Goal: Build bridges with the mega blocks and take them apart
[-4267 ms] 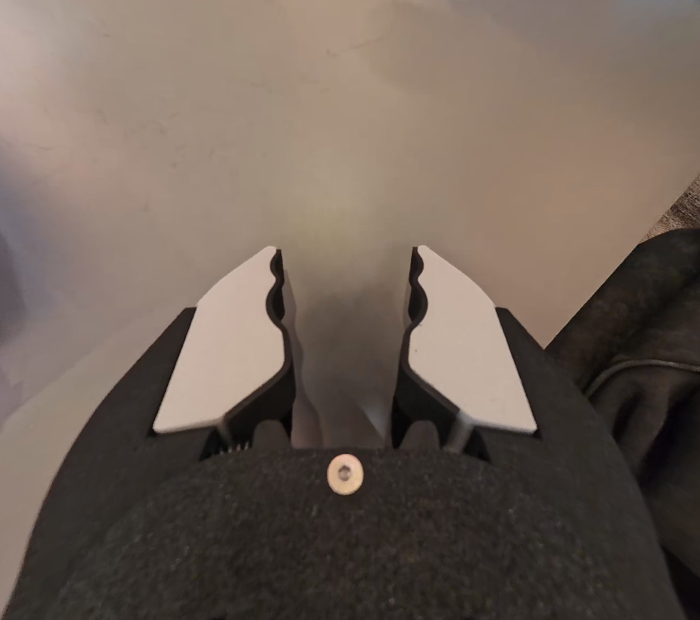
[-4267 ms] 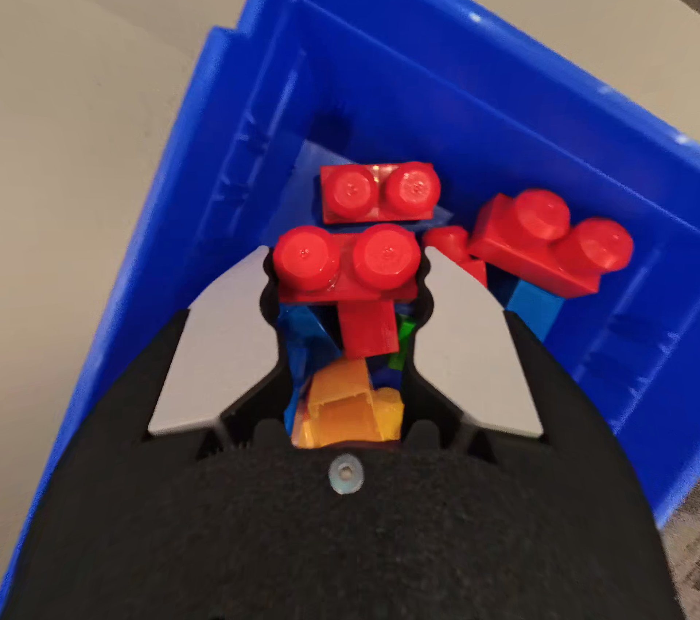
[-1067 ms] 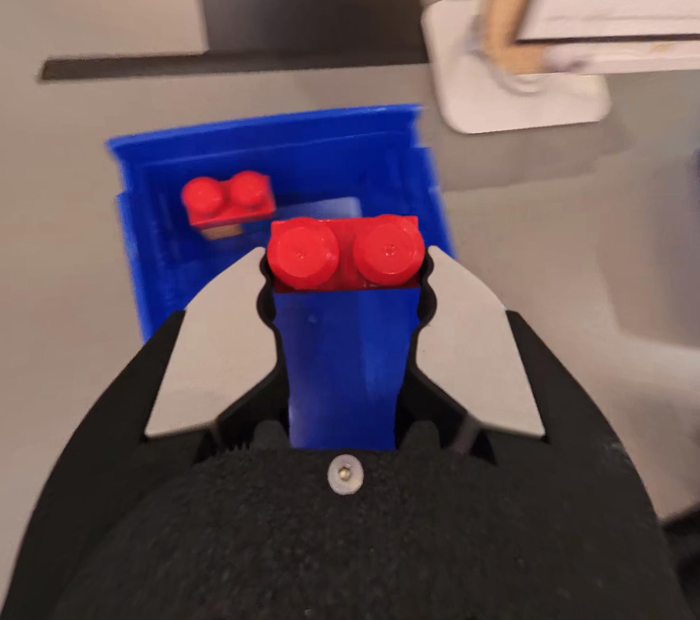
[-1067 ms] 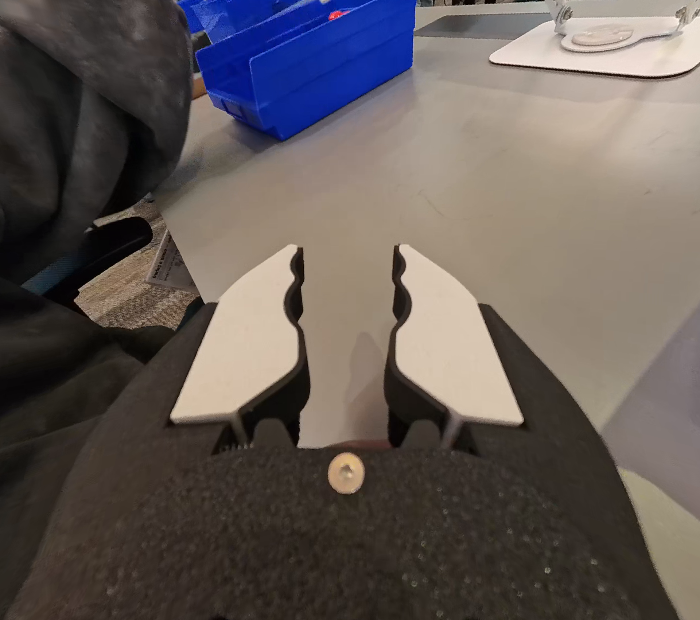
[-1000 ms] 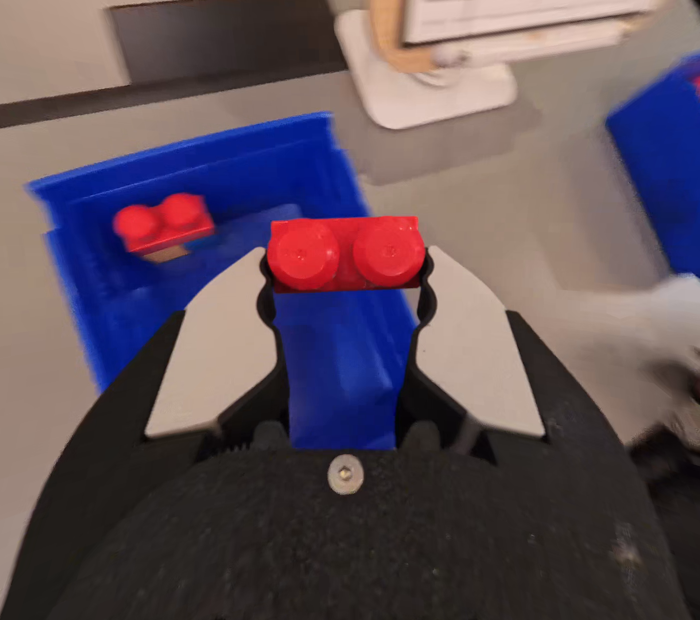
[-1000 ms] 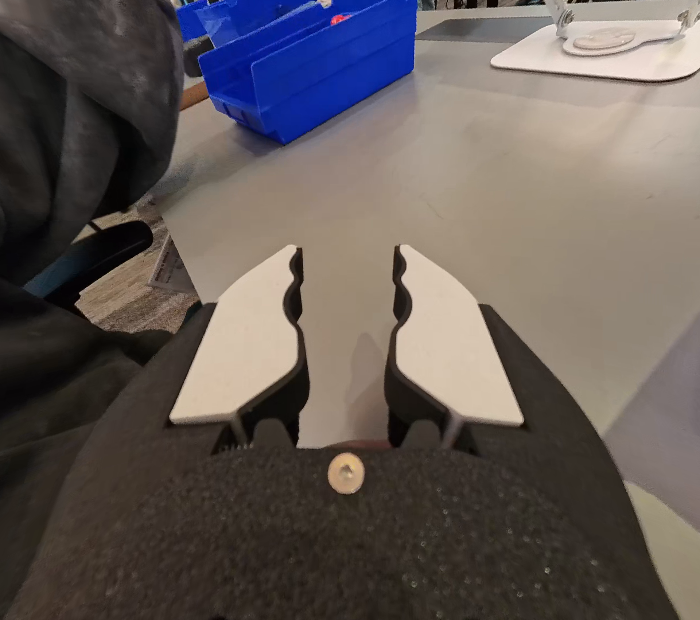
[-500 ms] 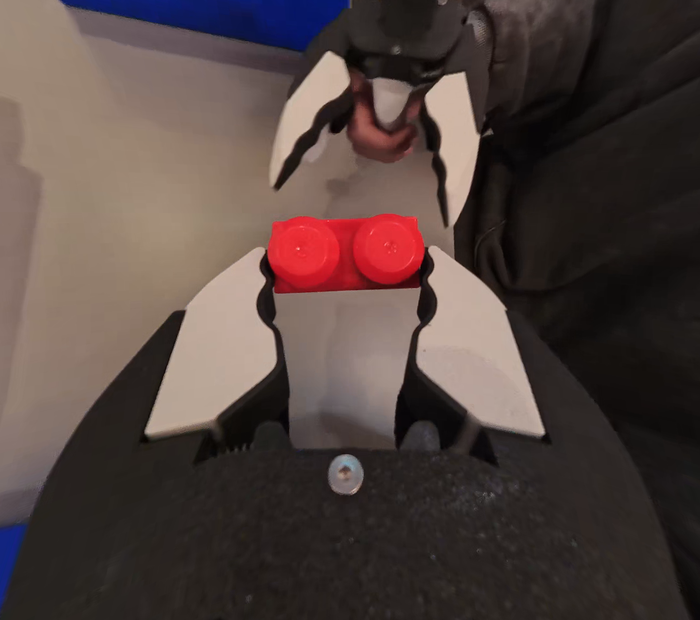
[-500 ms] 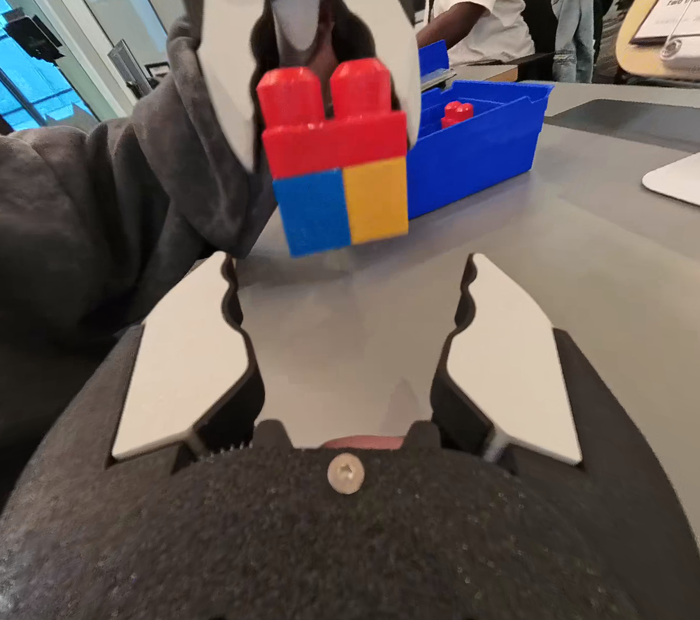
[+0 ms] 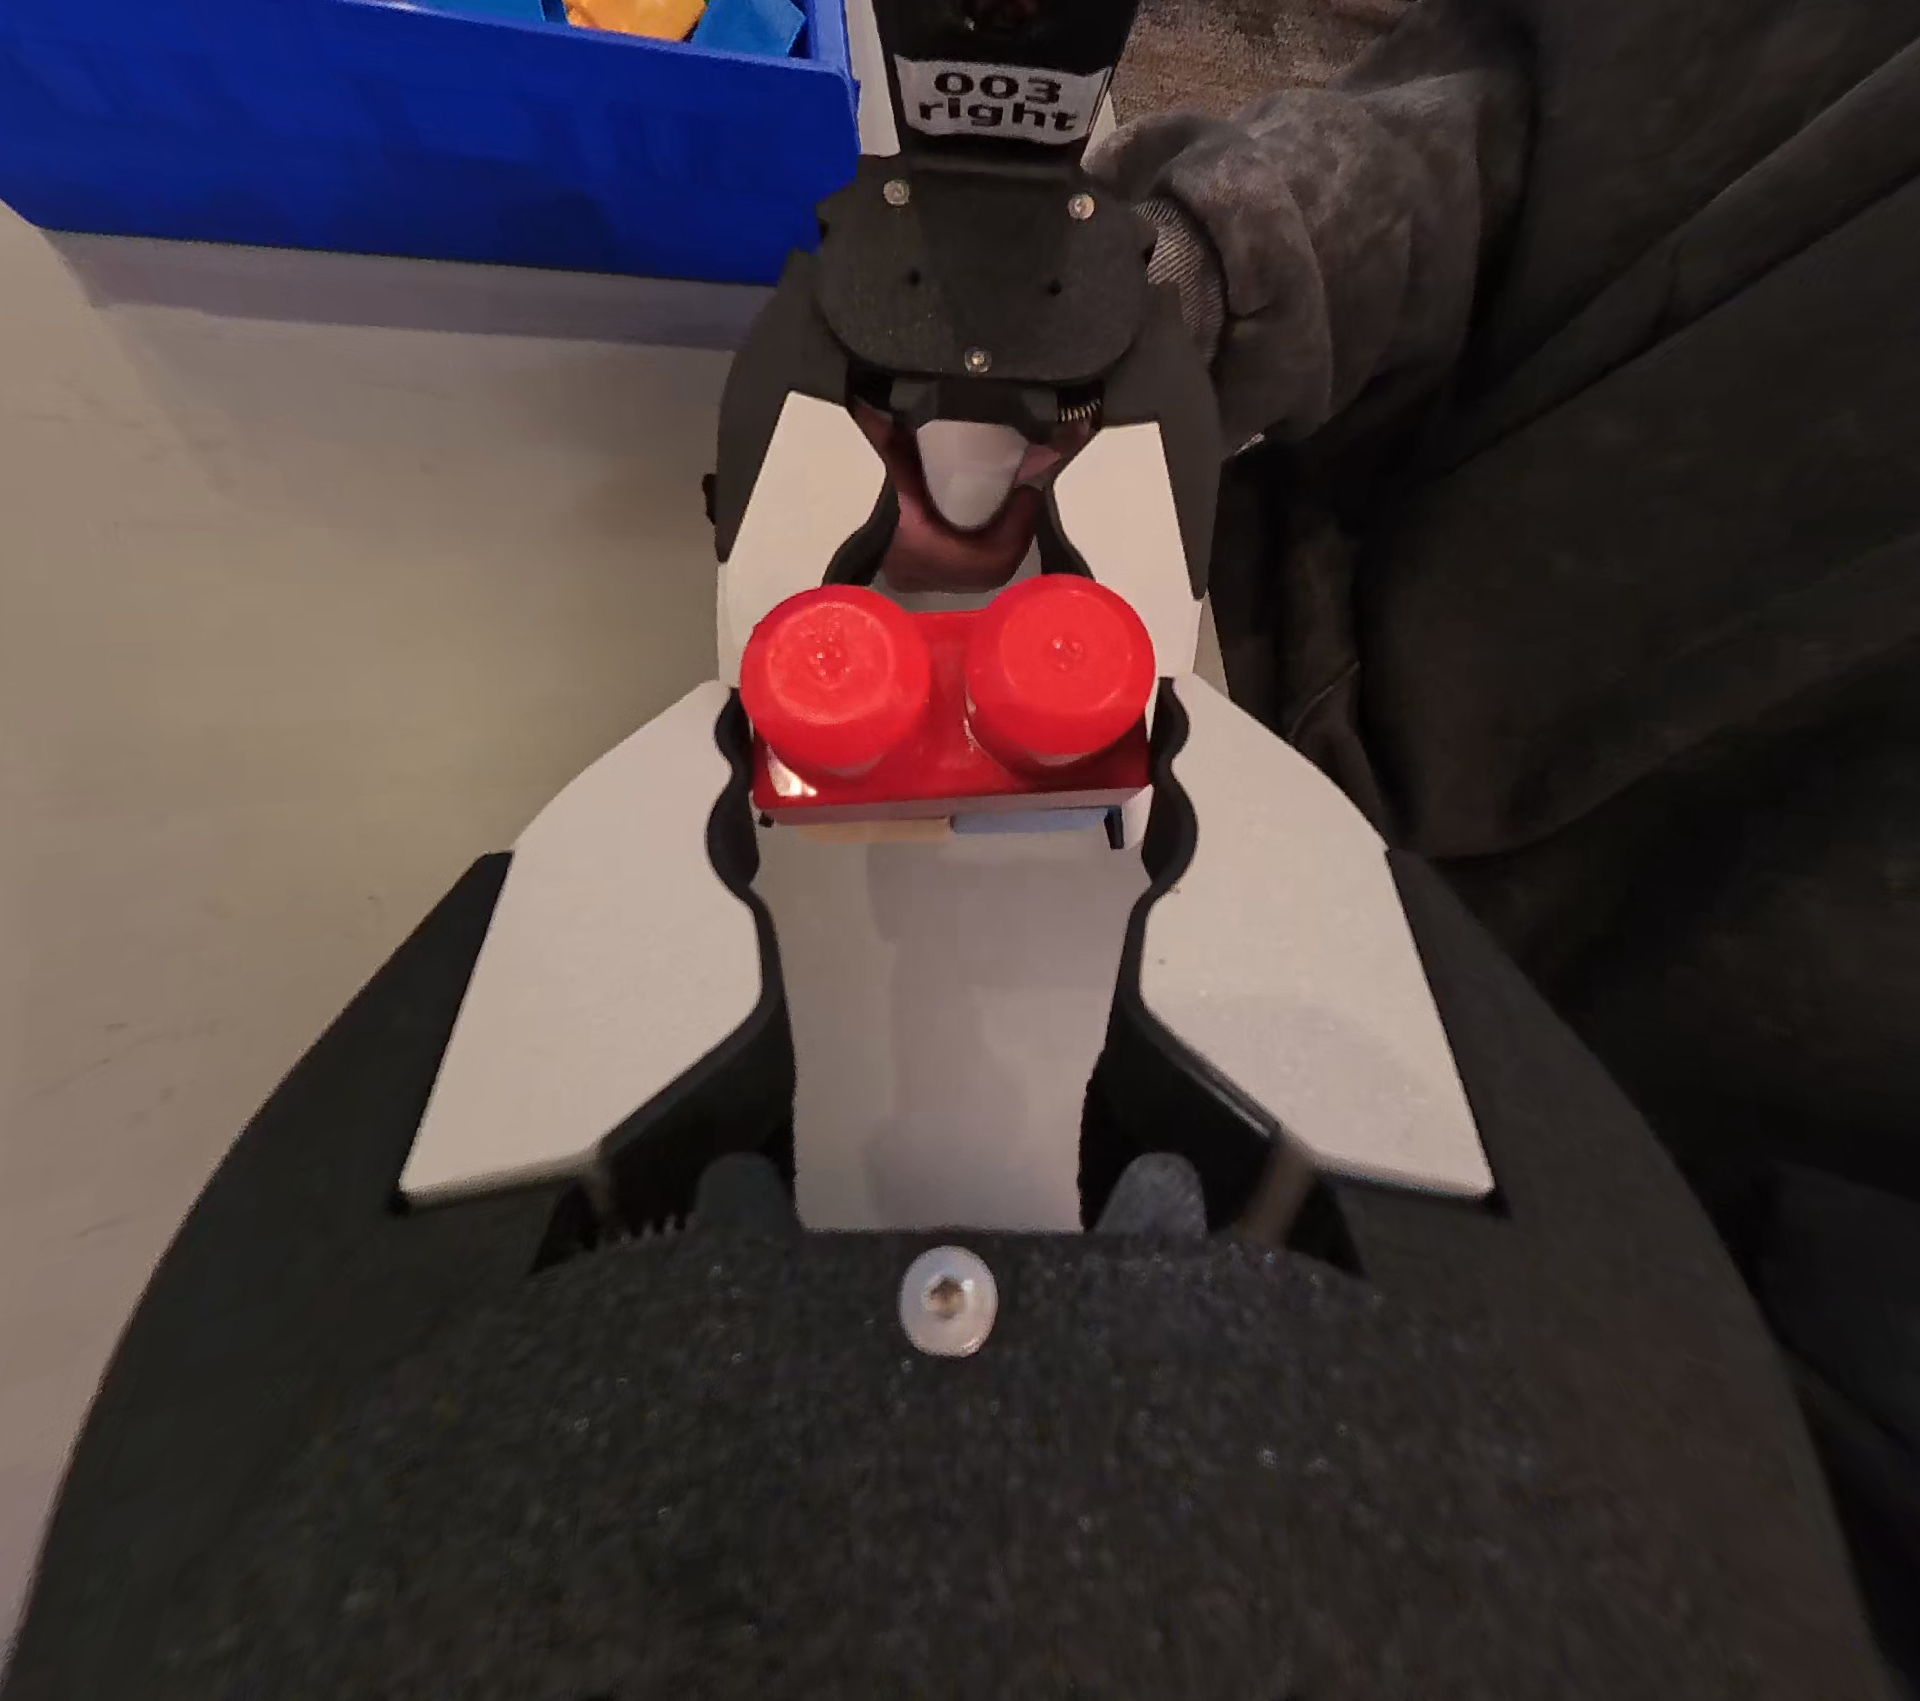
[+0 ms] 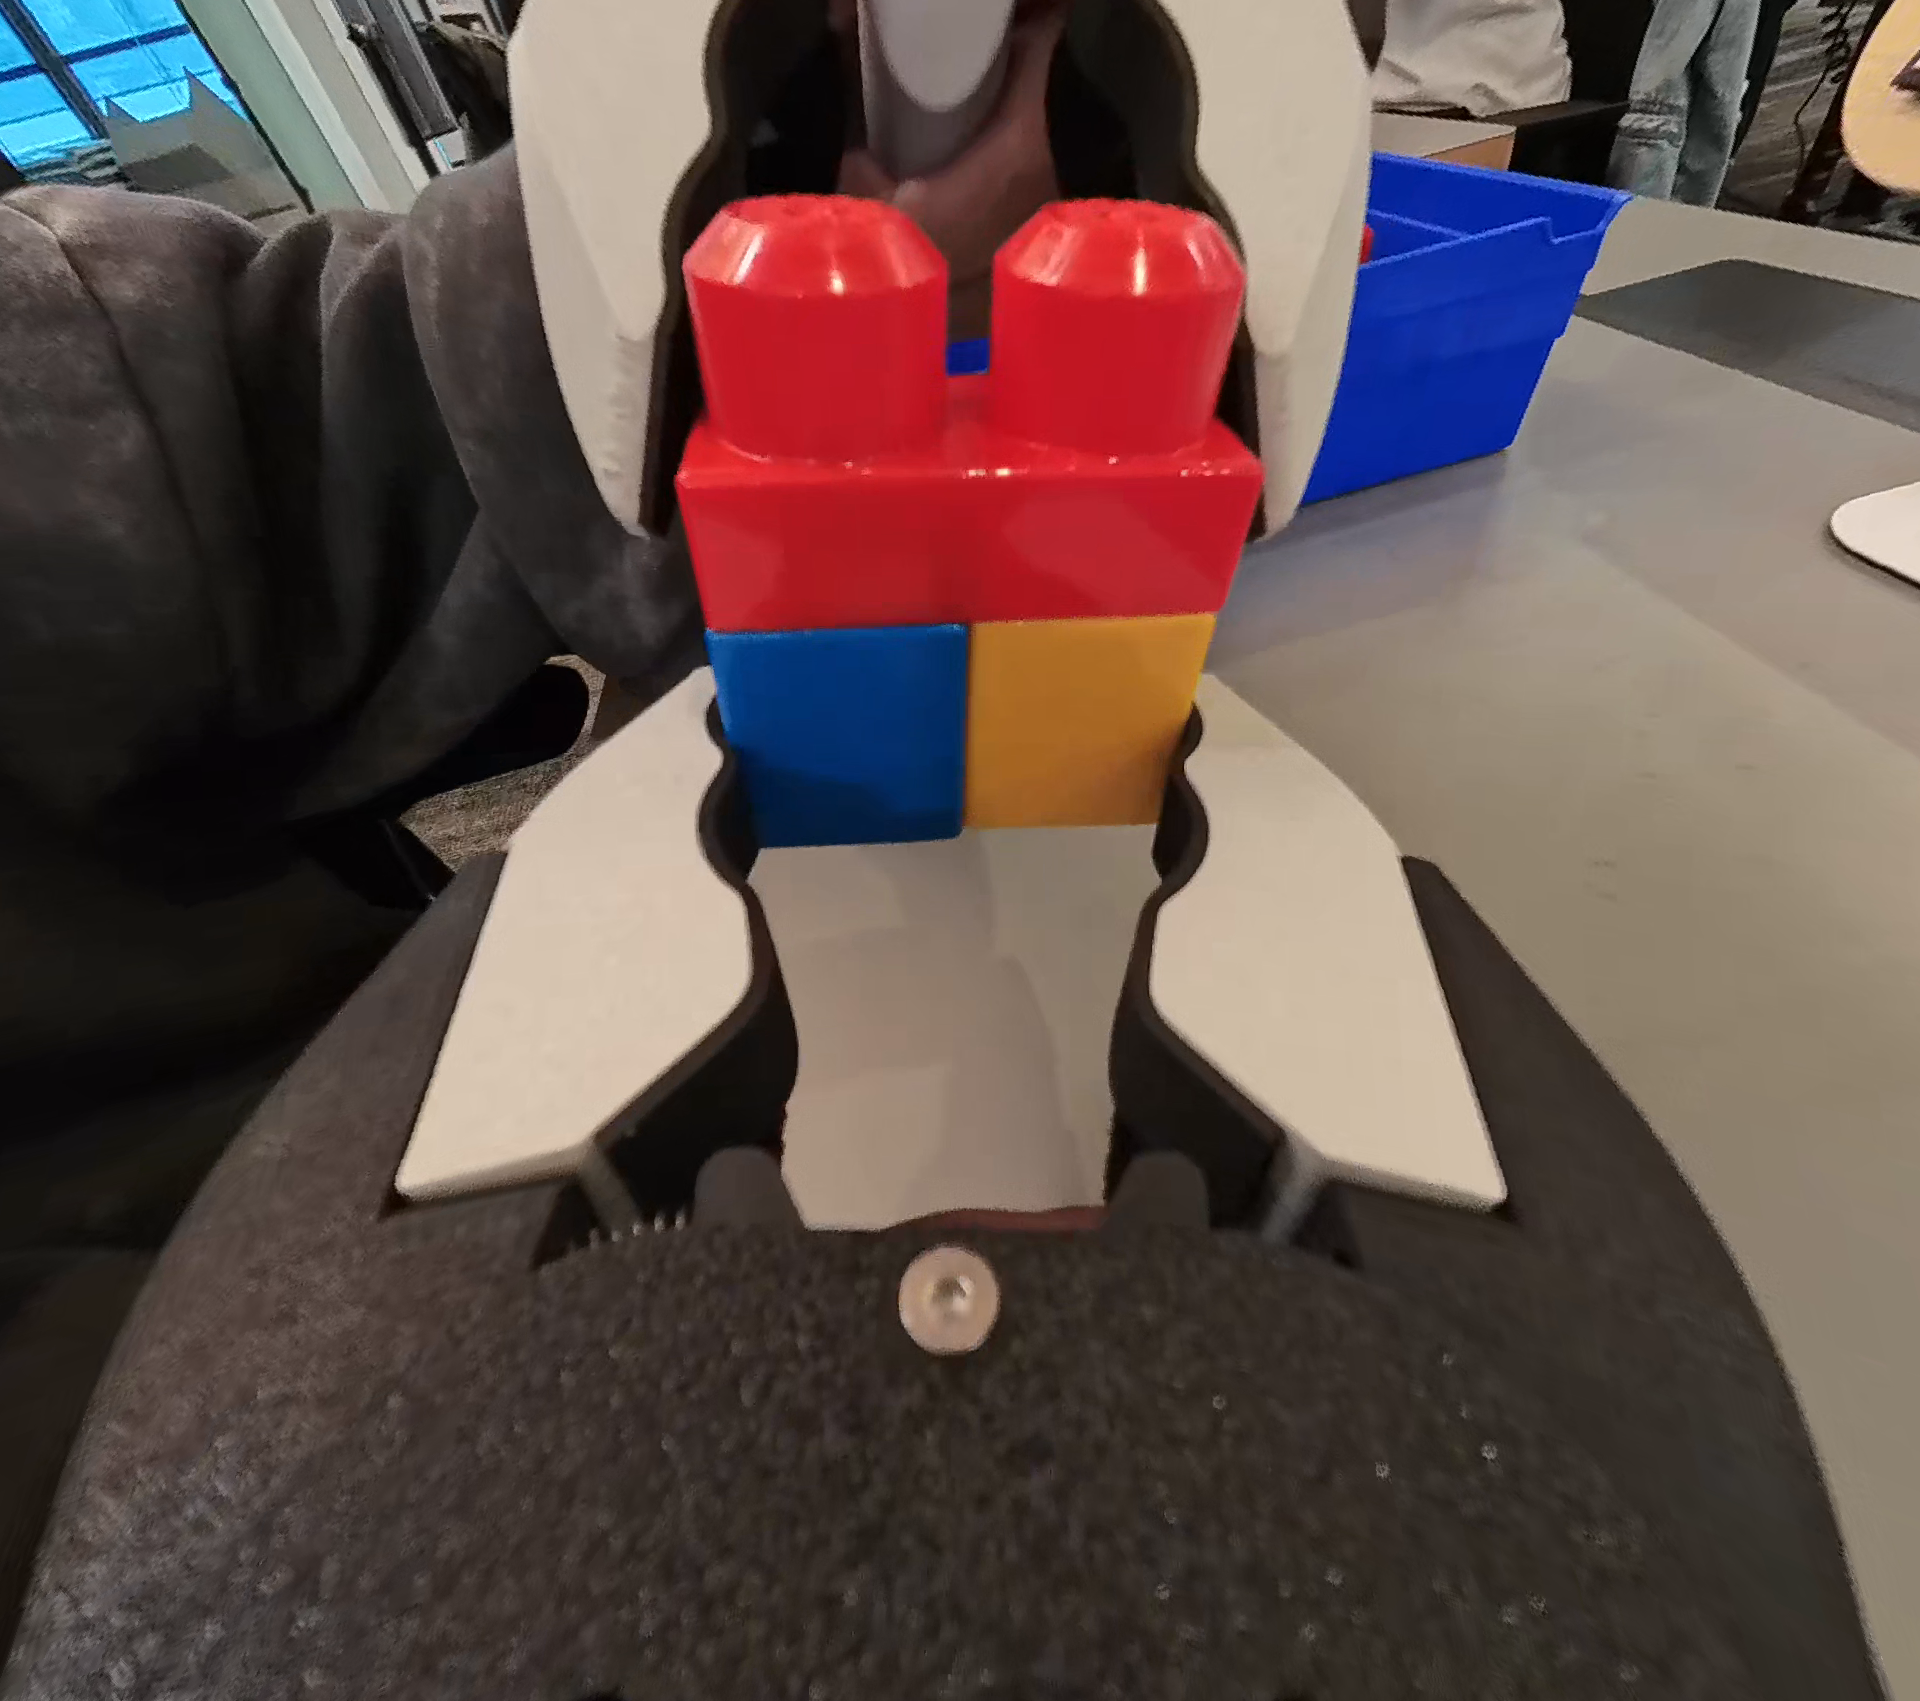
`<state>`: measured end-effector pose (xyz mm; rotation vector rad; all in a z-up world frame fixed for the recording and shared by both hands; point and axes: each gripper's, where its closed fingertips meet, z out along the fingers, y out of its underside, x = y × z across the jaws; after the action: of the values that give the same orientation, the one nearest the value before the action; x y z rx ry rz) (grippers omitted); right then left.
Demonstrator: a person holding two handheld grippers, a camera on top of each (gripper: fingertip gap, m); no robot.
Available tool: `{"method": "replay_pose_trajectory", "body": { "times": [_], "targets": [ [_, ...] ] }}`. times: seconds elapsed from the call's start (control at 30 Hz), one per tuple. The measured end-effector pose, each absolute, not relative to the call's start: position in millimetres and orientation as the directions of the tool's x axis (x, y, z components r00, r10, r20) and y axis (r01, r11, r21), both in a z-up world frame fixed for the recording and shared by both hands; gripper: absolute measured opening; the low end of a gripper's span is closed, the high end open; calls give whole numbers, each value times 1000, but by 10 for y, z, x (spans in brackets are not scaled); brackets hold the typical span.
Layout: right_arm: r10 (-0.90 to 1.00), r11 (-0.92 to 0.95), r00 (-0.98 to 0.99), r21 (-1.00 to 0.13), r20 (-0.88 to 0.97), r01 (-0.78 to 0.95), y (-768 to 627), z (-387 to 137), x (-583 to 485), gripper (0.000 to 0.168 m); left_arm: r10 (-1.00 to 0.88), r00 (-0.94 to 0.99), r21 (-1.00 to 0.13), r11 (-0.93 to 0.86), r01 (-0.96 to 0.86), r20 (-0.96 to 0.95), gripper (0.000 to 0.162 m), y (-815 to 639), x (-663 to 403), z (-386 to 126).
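A small bridge is held in mid-air between both grippers. It is a red two-stud block (image 9: 945,685) (image 10: 966,529) on top of a blue block (image 10: 842,732) and a yellow block (image 10: 1081,716) set side by side. My left gripper (image 9: 945,716) is shut on the red block's ends; it also shows in the right wrist view (image 10: 951,508), coming from above. My right gripper (image 10: 951,747) is closed against the outer sides of the blue and yellow blocks. In the left wrist view the right gripper (image 9: 961,612) faces me just behind the red block.
A blue bin (image 9: 416,124) with several loose coloured blocks stands at the upper left of the pale table (image 9: 260,664). A second blue bin (image 10: 1455,363) sits farther back right. A dark sleeve (image 9: 1351,249) fills the right side. People stand in the background. Across from one pair of fingers to the other is roughly 5 centimeters.
The two grippers have come together. The right gripper, wide open half a second ago, has narrowed onto the blue and yellow blocks under the red block that the left gripper still holds.
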<state>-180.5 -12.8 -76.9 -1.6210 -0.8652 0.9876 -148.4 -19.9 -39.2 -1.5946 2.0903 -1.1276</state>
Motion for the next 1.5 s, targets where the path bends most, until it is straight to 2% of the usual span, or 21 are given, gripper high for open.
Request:
{"method": "replay_pose_trajectory", "body": {
  "times": [0.57,0.87,0.9,0.97,1.0,1.13,1.23,1.33,1.4,1.5],
  "targets": [
    [888,-306,383,-949,-256,73,-151,-855,-1746,76,-907,-338,-833,-22,-553,249,65,-151,-1375,-342],
    [888,-321,360,-946,-285,43,-192,-833,-1723,76,-916,-325,-855,-35,-517,234,65,-169,-1332,-303],
    [887,-342,347,-938,-306,47,-207,-868,-1726,76,-920,-321,-867,-38,-497,224,65,-170,-1327,-259],
    [878,-371,379,-917,-293,150,-229,-1180,-1761,76,-904,-346,-932,-131,-338,252,65,-118,-1387,147],
    [873,-394,355,-913,-336,106,-260,-1185,-1796,76,-911,-328,-948,-158,-278,248,65,-15,-1446,324],
    [872,-359,384,-929,-302,86,-193,-1033,-1729,76,-924,-292,-944,-160,-289,246,65,95,-1620,433],
    [853,-357,428,-932,-298,64,-123,-1000,-1641,76,-958,-181,-933,-156,-323,223,65,143,-1676,313],
    [818,-312,517,-950,-254,26,-83,-741,-1437,76,-985,79,-917,-174,-358,156,65,227,-1784,8],
    [782,-267,592,-963,-195,35,-116,-496,-1233,76,-951,240,-917,-263,-301,195,66,202,-1866,-228],
    [713,-231,694,-968,-102,95,-213,-149,-912,76,-911,295,-874,-376,-308,288,66,-55,-1882,-739]
  ]
}}
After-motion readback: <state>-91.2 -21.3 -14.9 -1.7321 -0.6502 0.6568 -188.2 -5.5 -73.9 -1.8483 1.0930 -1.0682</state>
